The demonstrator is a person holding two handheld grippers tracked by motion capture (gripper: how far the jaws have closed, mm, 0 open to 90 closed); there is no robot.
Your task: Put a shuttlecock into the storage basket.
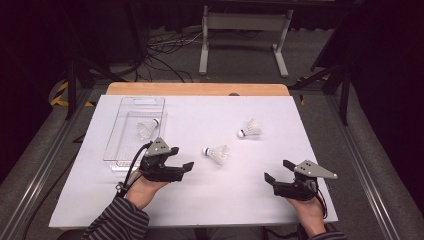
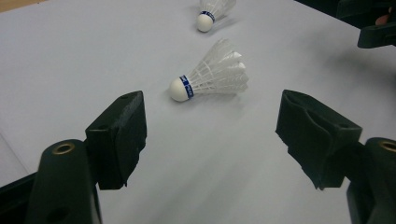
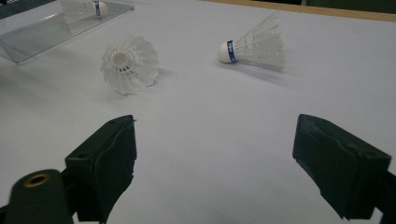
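Note:
Three white feather shuttlecocks with blue bands are in view. One point(image 1: 146, 128) lies inside a clear plastic tray point(image 1: 113, 142) at the left of the white table top. A second shuttlecock point(image 1: 216, 153) point(image 2: 210, 77) point(image 3: 129, 64) lies on its side mid-table, just right of my left gripper point(image 1: 183, 157) point(image 2: 210, 135), which is open and empty. The third shuttlecock point(image 1: 250, 130) point(image 2: 212, 9) point(image 3: 254, 44) lies farther back and to the right. My right gripper point(image 1: 278, 170) point(image 3: 215, 158) rests low at the front right, open, with nothing between its jaws.
The white sheet point(image 1: 200, 200) covers a wooden table whose far edge point(image 1: 197, 89) shows. In the right gripper view the tray point(image 3: 42, 32) sits at the upper left with its shuttlecock point(image 3: 84, 7). Beyond the table are cables and a metal stand point(image 1: 245, 30) on the floor.

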